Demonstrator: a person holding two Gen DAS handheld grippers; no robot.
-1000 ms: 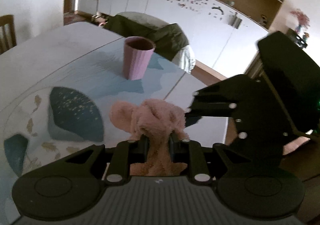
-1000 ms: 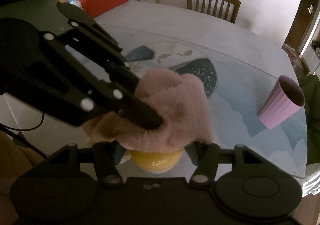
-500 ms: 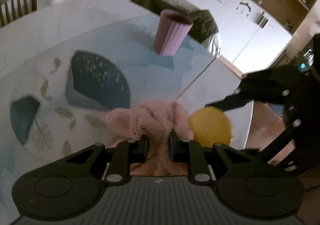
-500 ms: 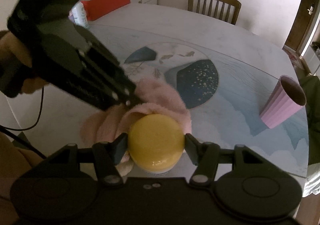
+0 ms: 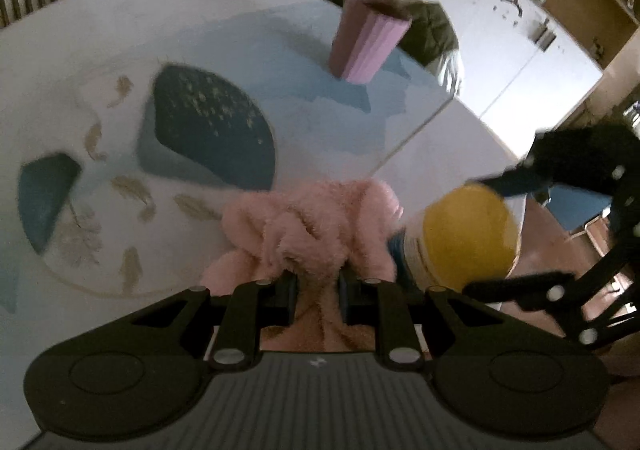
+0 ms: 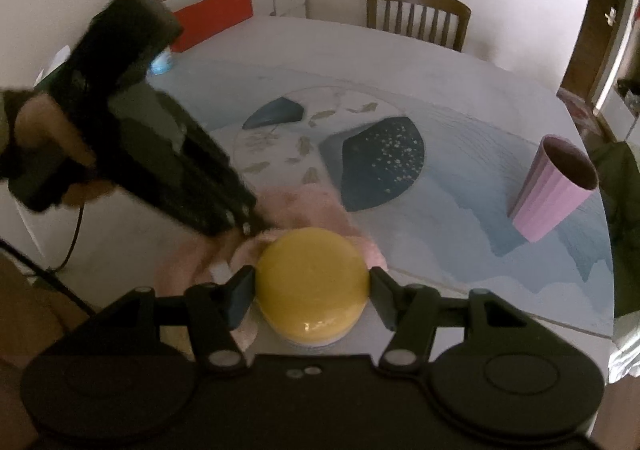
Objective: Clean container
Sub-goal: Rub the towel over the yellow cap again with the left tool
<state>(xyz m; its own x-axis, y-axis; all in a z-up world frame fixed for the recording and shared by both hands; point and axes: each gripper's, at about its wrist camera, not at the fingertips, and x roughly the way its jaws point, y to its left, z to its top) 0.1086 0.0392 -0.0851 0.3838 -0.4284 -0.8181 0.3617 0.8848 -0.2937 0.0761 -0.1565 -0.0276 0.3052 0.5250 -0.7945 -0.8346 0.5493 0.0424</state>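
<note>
A yellow-lidded container (image 6: 312, 286) stands near the table's front edge, and my right gripper (image 6: 311, 282) is shut on its lid. From the left wrist view the same container (image 5: 468, 238) sits to the right, held between the other tool's black fingers (image 5: 516, 182). My left gripper (image 5: 318, 286) is shut on a fluffy pink cloth (image 5: 316, 226). The cloth (image 6: 304, 206) lies bunched on the table just left of and behind the container, touching its side. A hand (image 6: 52, 138) holds the left tool.
A ribbed pink cup (image 5: 368, 38) (image 6: 554, 190) stands upright farther back on the blue patterned mat (image 6: 380, 162). A red box (image 6: 212, 14) and a small bottle (image 6: 160, 64) sit at the far left. Wooden chairs (image 6: 418, 16) stand behind the table. The table edge runs just under the container.
The pink cloth has come off the container's lid and slid down to its left side, uncovering the yellow lid. My right gripper has kept its hold.
</note>
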